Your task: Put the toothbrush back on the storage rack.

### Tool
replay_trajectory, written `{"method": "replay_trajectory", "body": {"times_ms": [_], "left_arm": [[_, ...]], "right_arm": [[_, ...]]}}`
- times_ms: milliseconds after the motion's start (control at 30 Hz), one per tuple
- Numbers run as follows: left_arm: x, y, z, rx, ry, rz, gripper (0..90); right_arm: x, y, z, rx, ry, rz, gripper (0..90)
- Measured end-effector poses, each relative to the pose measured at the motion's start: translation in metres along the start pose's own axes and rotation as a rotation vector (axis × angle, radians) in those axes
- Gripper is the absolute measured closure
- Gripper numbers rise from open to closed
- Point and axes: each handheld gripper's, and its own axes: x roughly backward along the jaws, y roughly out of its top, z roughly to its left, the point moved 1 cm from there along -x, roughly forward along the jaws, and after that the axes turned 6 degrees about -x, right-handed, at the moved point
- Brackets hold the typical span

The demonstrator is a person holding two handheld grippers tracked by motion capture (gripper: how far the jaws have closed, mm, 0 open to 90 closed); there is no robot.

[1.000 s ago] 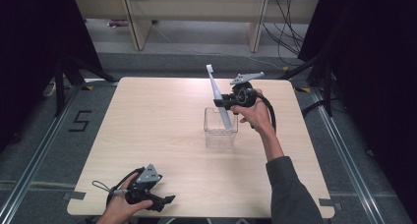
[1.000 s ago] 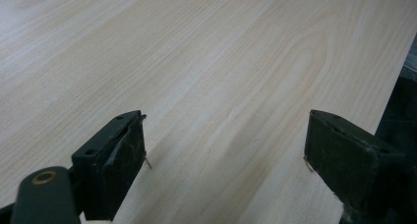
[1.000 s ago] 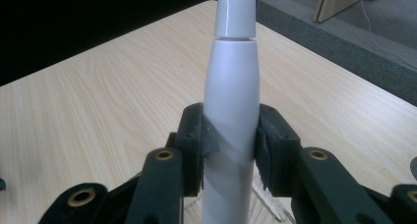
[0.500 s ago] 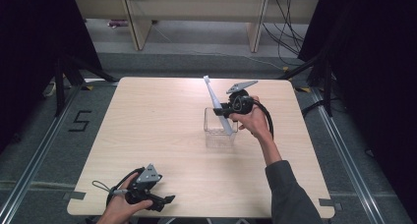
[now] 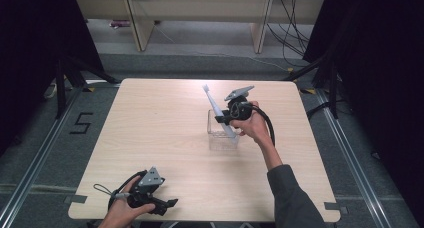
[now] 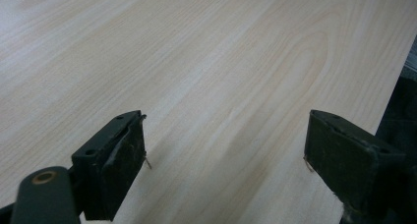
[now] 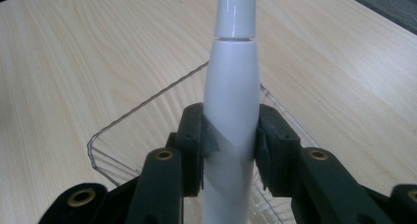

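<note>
At the left of the high view, the left gripper (image 5: 161,204) rests low at the near edge of the desk (image 5: 160,123), held in the person's left hand (image 5: 122,214), with a cable looping off behind it. In the left gripper view its fingers (image 6: 115,157) stand wide apart over bare pale wood grain, with nothing between them.

Toward the middle of the desk stands a clear plastic box (image 5: 220,137), open at the top, with rounded corners. The white electric toothbrush (image 5: 216,109) leans over it: its long axis runs on a slant, the lower, thicker end down at the box and the slim head end pointing up and away toward the far left of the desk. Whether the lower end touches the box floor cannot be told from above.

To the right, the right gripper (image 5: 223,119) comes in from the person's right hand (image 5: 255,127), its grey plate on top. The right gripper view gives the close detail that the high view lacks: the black fingers (image 7: 194,140) are clamped on the toothbrush's smooth white body (image 7: 231,101) from both sides, just below a seam where the body narrows into the neck, and the box's thin transparent rim (image 7: 147,103) curves around behind the grip.
</note>
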Motion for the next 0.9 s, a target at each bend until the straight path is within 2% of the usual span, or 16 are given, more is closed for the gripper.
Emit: {"method": "replay_trajectory", "body": {"times_ms": [33,133,167,200,267,300,333,467,500,533,567,600,633,733,767,900], "left_arm": [[0.000,0.000,0.001,-0.018,0.003,0.001,14.9],[0.001,0.000,0.002,-0.033,0.012,0.000,14.9],[0.001,0.000,0.002,-0.029,0.018,0.004,14.9],[0.000,0.000,0.000,-0.003,-0.005,0.006,14.9],[0.000,0.000,0.000,-0.003,-0.004,0.004,14.9],[0.000,0.000,0.000,-0.001,-0.004,0.002,14.9],[0.000,0.000,0.000,0.000,-0.006,0.001,14.9],[0.000,0.000,0.000,-0.003,-0.005,0.005,14.9],[0.000,0.000,0.000,-0.001,-0.005,0.005,14.9],[0.000,0.000,0.000,0.002,-0.004,0.005,14.9],[0.000,0.000,0.000,0.001,-0.004,0.005,14.9],[0.000,0.000,0.000,-0.004,-0.004,0.005,14.9],[0.000,0.000,0.000,-0.005,-0.004,0.004,14.9],[0.000,0.000,0.000,0.000,-0.006,0.005,14.9],[0.000,0.000,0.000,0.001,-0.006,0.006,14.9],[0.000,0.000,0.000,-0.005,-0.004,0.006,14.9]], "right_arm": [[-0.002,0.000,0.001,-0.008,0.000,-0.003,66.7],[-0.006,0.000,0.002,-0.004,-0.001,0.019,66.7],[-0.008,-0.001,0.003,0.006,-0.002,0.013,66.7],[-0.008,0.000,0.004,-0.004,-0.005,0.032,66.6],[-0.010,0.000,0.006,-0.012,-0.013,0.054,66.6],[-0.013,-0.002,0.005,0.017,-0.029,0.047,66.7],[-0.011,-0.001,0.009,-0.036,-0.017,0.080,66.6],[-0.015,-0.001,0.007,0.006,-0.016,0.066,66.6],[-0.015,-0.001,0.007,0.004,-0.018,0.078,66.6],[-0.016,-0.002,0.007,-0.001,-0.017,0.074,66.6],[-0.013,-0.002,0.009,-0.049,-0.036,0.115,66.6],[-0.014,-0.002,0.010,-0.059,-0.036,0.120,66.6],[-0.015,-0.002,0.006,-0.001,-0.021,0.102,66.6],[-0.018,-0.003,0.006,0.000,-0.015,0.089,66.6],[-0.017,-0.003,0.007,-0.010,-0.020,0.111,66.6],[-0.020,-0.003,0.005,0.012,-0.020,0.101,66.5]]}}
